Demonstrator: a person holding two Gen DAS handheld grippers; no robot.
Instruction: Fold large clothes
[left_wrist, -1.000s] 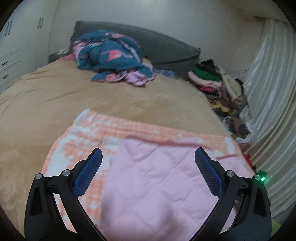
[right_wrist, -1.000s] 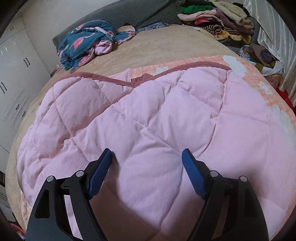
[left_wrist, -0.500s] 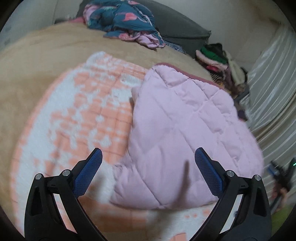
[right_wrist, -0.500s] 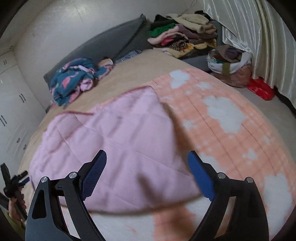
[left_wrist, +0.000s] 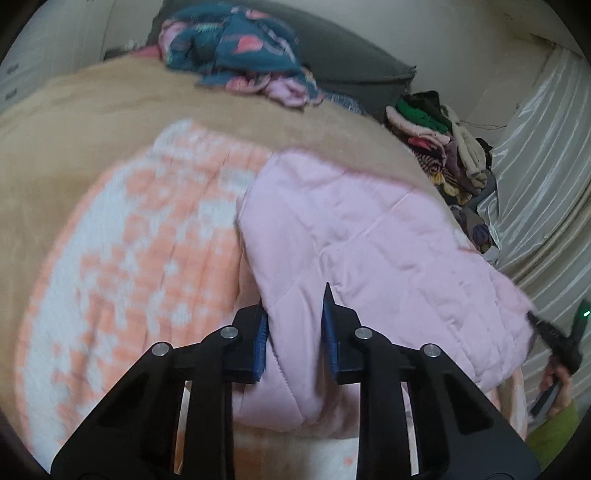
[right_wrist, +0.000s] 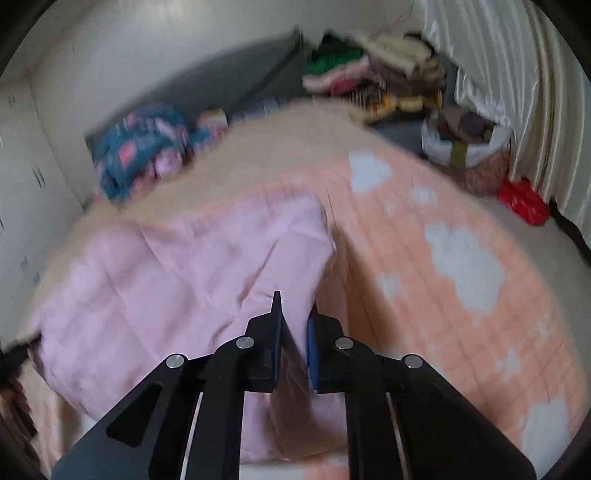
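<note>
Pinching the near edge of the pink quilted garment (left_wrist: 369, 243), the left gripper (left_wrist: 293, 332) clamps one front corner while the right gripper (right_wrist: 293, 332) clamps the other, probably to carry that edge for another fold. It lies doubled over on the orange cloud-print blanket (right_wrist: 461, 258) near the bed's front edge. Farther back, tan bedspread (left_wrist: 92, 110), then a teal bundle (left_wrist: 236, 51) by the grey headboard (left_wrist: 354, 70).

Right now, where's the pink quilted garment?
The pink quilted garment lies on the peach cloud-pattern blanket at the bed's near end, pinched by the left gripper and the right gripper at its two near corners.
</note>
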